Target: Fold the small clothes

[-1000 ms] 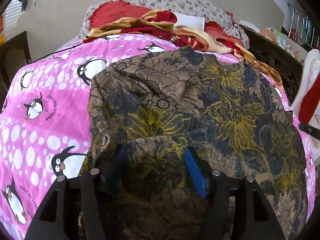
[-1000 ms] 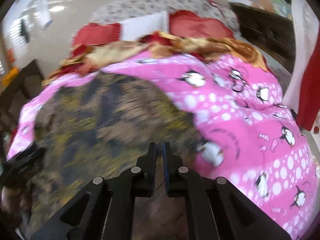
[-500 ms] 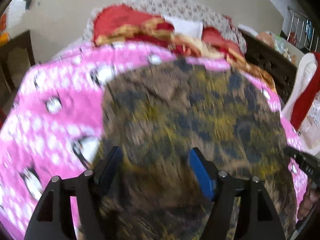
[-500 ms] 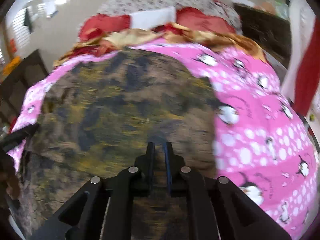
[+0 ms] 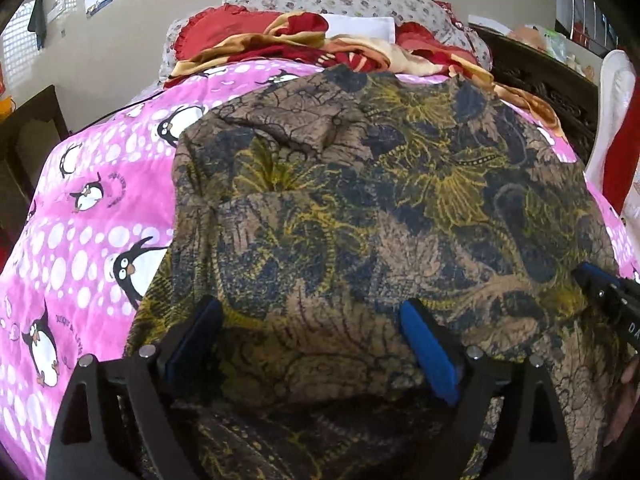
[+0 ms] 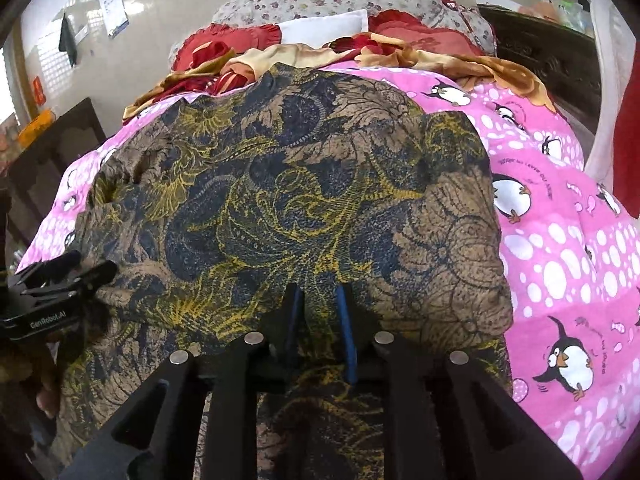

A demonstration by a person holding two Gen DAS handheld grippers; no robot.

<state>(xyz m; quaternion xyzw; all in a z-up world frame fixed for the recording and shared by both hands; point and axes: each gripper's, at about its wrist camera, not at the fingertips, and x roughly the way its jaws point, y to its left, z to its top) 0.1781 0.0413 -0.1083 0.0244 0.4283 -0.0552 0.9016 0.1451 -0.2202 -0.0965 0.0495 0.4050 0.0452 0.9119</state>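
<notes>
A brown, navy and yellow patterned garment [image 5: 380, 200] [image 6: 280, 184] lies spread over the pink penguin blanket [image 5: 100, 184] [image 6: 560, 240]. My left gripper [image 5: 312, 336] hovers over the garment's near left part. Its jaws are opening wide; the blue pads [image 5: 426, 350] stand far apart and only flat cloth lies below them. My right gripper [image 6: 320, 320] is low over the near edge, right of the middle. Its jaws are opening a little, with cloth showing loose in the narrow gap. Each gripper shows at the other view's edge: the right gripper [image 5: 600, 286], the left gripper [image 6: 90, 268].
Red, tan and floral pillows and bedding [image 5: 320, 36] [image 6: 340, 28] are piled at the head of the bed. Dark wooden furniture [image 5: 552, 80] stands along the right side and a dark cabinet [image 6: 60, 140] on the left. A red and white cloth [image 6: 628, 120] hangs at right.
The left jaws have spread much wider over the garment. The right jaws, shut a second ago, have parted slightly, and that gripper has sunk toward the garment's near edge.
</notes>
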